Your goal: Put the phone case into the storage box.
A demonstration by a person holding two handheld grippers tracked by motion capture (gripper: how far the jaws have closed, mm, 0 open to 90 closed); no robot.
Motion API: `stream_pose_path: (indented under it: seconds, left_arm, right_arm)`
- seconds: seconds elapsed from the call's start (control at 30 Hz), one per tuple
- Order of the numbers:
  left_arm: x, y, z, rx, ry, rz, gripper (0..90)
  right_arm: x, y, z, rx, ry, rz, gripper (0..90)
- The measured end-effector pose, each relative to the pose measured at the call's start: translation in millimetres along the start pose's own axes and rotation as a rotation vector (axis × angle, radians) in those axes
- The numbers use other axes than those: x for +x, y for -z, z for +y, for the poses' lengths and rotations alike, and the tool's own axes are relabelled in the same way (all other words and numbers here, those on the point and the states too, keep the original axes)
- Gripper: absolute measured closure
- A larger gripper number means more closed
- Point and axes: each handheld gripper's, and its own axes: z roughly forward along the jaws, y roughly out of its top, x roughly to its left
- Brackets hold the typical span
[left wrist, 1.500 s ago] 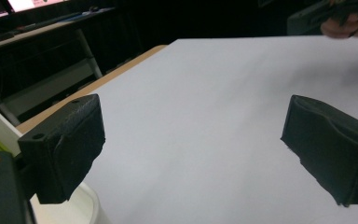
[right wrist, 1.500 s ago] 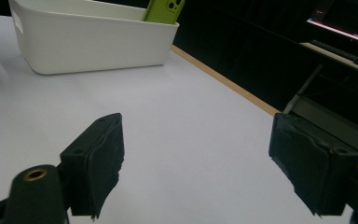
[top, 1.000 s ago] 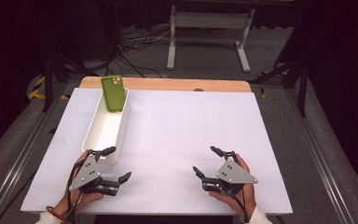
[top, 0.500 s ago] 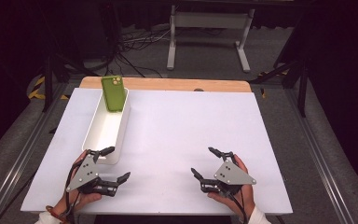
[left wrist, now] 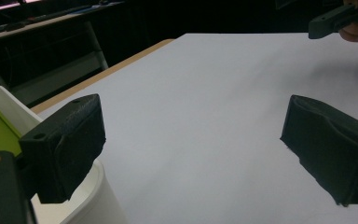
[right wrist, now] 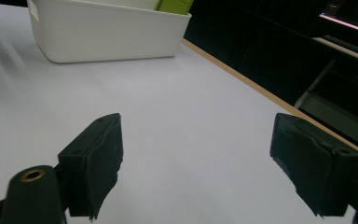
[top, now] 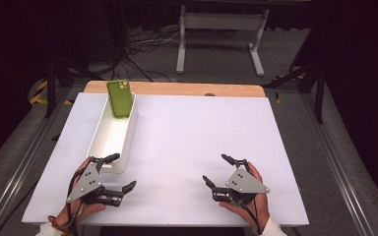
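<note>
White plastic, long and rectangular, the bin [top: 112, 135] lies along the left edge of your white table [top: 192, 147], and the green phone [top: 119, 98] leans upright at its far end, near the table's far left corner by the wooden strip [top: 177, 88]. Your left gripper [top: 119, 172] waits at the near left corner with its jaws spread wide and nothing between them; one jaw sits just beside the bin's near end, perhaps touching its rim, though that is hard to tell. Your right gripper [top: 216, 169] rests toward the near right corner, jaws likewise spread and empty, well apart from the bin. Judging by this, you are at the start of the reach, with the phone untouched in the bin. The next move likely calls for carrying your left gripper forward along the bin to its far end, then lining the pads [left wrist: 70, 140] up across the phone's flat faces before you close, since it stands tilted against the wall.
</note>
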Motion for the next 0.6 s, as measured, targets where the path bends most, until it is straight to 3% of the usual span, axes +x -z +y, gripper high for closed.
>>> stream_pose_path:
  seconds: [0.4, 0.6]
  left_arm:
    - [-0.7, -2.5, 0.5, 0.005, 0.004, -0.014, 6.9]
    - [-2.0, -5.0, -0.3, 0.01, 0.006, -0.026, 6.9]
  right_arm:
    - [-0.6, -1.9, -2.2, 0.023, 0.02, -0.008, 18.8]
    - [-2.0, -1.2, -2.3, 0.018, 0.008, -0.013, 18.6]
